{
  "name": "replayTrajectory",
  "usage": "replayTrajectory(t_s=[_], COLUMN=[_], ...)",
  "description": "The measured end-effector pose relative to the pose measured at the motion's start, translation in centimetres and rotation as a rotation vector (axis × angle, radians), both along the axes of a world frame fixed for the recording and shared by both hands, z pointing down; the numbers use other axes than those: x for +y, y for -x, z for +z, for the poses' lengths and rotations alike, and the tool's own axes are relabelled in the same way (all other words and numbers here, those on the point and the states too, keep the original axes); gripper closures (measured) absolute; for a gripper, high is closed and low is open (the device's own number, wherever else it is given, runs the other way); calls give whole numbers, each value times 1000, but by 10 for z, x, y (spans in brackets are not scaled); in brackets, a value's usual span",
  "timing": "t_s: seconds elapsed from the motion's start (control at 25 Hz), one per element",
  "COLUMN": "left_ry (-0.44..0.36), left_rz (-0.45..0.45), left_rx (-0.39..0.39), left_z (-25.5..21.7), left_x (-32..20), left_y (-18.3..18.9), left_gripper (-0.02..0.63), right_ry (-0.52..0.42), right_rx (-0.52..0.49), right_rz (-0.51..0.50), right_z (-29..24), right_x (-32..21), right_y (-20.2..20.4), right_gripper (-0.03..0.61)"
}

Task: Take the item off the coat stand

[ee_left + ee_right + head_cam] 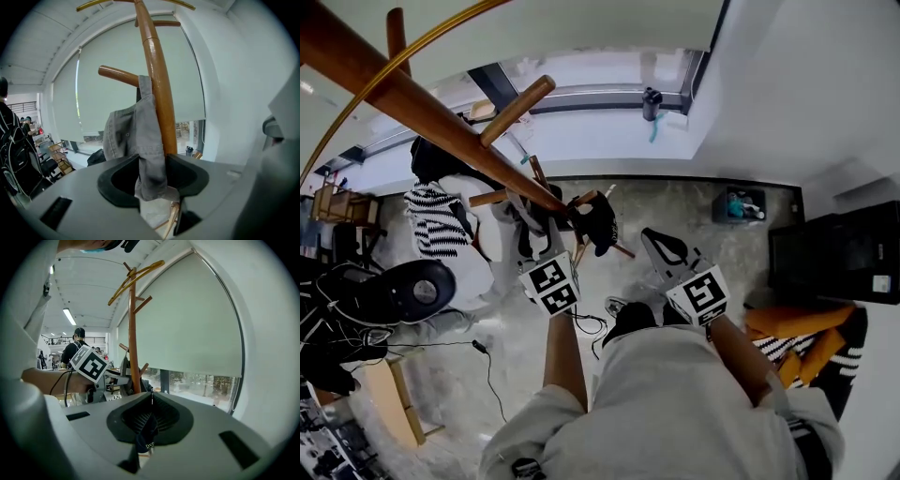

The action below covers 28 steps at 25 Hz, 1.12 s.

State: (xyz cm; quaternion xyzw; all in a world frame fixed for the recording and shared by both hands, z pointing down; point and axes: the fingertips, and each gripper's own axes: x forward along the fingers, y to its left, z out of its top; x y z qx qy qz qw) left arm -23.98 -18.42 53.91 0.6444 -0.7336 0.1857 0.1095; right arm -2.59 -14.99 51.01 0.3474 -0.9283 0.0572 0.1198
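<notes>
A grey cap (136, 136) hangs from a peg of the wooden coat stand (161, 93). Its lower cloth droops between the jaws of my left gripper (152, 168), which stand wide apart and do not press on it. In the head view the left gripper (546, 225) is up against the stand's pole (441, 122), beside a black item (598, 220) hanging there. My right gripper (151, 401) stays back from the stand, its jaws together with a piece of dark blue cloth (145, 437) pinched between them. From that side the grey cap (124, 369) shows by the pole.
A black office chair (403, 291) and a striped cloth (436, 225) lie to the left of the stand. A black cabinet (839, 253) stands at the right, with an orange striped item (797, 328) below it. A person with a backpack (11, 150) stands far left.
</notes>
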Motion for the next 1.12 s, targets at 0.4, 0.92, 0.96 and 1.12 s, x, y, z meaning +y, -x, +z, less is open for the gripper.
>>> replayTrajectory(t_s=[0.4, 0.92, 0.96, 1.12], left_ry=[17, -17, -20, -23], left_rz=[26, 10, 8, -6], left_rx=[-52, -50, -52, -52], left_z=[-6, -33, -35, -39], left_x=[-2, 1, 1, 5], left_y=[7, 23, 24, 34], left_gripper=[584, 584, 584, 584], right_ry=[-11, -31, -34, -48], right_rx=[-11, -34, -36, -41], right_rz=[10, -60, -64, -87], right_z=[-6, -15, -15, -20], right_x=[-6, -15, -16, -19], right_y=[-1, 30, 32, 45], right_gripper=[574, 574, 574, 574])
